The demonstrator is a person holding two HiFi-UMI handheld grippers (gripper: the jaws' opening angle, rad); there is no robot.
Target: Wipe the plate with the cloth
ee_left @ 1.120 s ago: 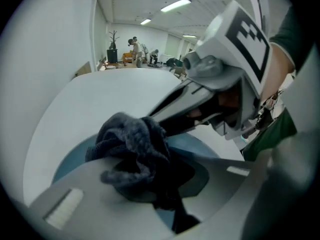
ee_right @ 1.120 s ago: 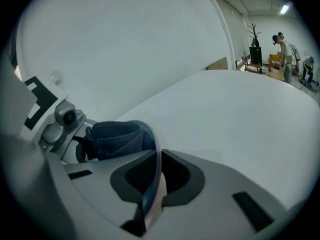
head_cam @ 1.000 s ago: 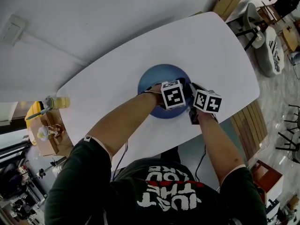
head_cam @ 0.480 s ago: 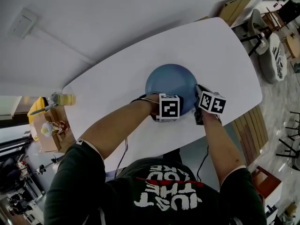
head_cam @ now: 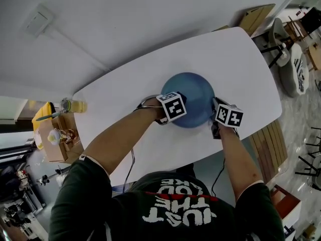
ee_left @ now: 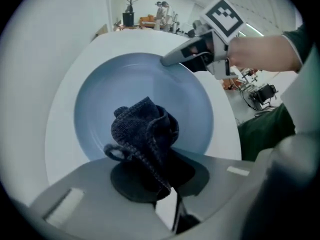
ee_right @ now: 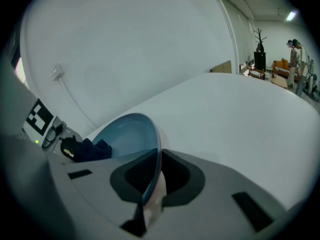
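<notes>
Plate (head_cam: 193,90) rim is clamped by right gripper (ee_right: 150,186); cloth (ee_left: 145,134), pinched in left gripper (ee_left: 152,181), should be kept pressed flat.

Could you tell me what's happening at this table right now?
A person is wiping a blue plate on a white table, with a hand-held gripper in each hand. The right gripper is clamped on the plate's rim and steadies it. The left gripper grips a bunched dark blue cloth and holds it over the inside of the plate, on the side away from the right gripper.
</notes>
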